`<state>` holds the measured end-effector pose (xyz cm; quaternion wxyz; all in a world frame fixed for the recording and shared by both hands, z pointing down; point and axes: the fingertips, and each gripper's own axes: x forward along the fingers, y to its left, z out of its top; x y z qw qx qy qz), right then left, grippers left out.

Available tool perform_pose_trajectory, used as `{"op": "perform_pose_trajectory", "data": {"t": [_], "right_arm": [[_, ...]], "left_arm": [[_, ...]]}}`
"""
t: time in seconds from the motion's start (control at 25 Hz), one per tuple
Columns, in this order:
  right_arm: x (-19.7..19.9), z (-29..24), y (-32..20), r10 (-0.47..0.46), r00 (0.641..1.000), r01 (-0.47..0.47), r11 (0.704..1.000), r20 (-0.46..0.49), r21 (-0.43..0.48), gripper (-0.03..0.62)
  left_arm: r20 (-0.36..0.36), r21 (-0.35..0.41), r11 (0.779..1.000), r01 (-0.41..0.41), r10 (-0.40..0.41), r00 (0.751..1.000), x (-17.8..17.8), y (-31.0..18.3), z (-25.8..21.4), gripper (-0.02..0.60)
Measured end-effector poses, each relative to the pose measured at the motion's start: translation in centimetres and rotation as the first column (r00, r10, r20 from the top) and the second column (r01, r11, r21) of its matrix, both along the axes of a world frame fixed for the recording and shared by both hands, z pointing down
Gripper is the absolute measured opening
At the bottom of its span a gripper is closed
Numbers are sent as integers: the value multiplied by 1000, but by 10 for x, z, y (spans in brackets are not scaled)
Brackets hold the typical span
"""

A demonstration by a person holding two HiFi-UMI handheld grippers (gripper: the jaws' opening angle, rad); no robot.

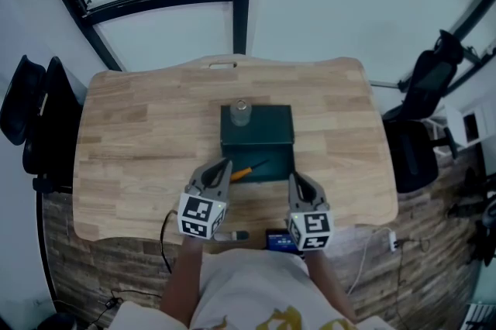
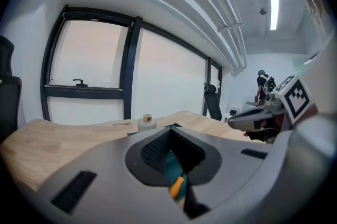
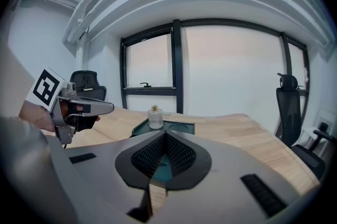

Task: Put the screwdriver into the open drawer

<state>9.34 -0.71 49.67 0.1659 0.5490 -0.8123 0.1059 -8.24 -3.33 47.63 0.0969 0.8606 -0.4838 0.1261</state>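
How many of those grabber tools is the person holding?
2: the left gripper at the open drawer's near-left corner, beside the screwdriver, and the right gripper at its near-right corner.

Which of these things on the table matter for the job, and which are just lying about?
Part of the job: screwdriver, lying in the open drawer; left tongs; right tongs.
Just lying about: small bottle on the cabinet; office chair at the left.

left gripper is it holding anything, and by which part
Nothing, it seems: the jaws of the left gripper are together, and the screwdriver lies in the open drawer, its orange handle showing through the gap beneath them.
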Motion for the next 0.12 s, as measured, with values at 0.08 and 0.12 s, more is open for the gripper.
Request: {"op": "perform_pose_trajectory", "data": {"t": [0.08,0.12], "right_arm": [[-1,-2,1,-5,1000,5,1000,10,-1,-2],[-2,-3,2,-10,1000,10,1000,13,1,-2]], "left_arm": [[-47,-1,1000,-9,9,999,2,2,-3,0],[-72,-2,1000,-12,12,997,3,3,-5,0]]}}
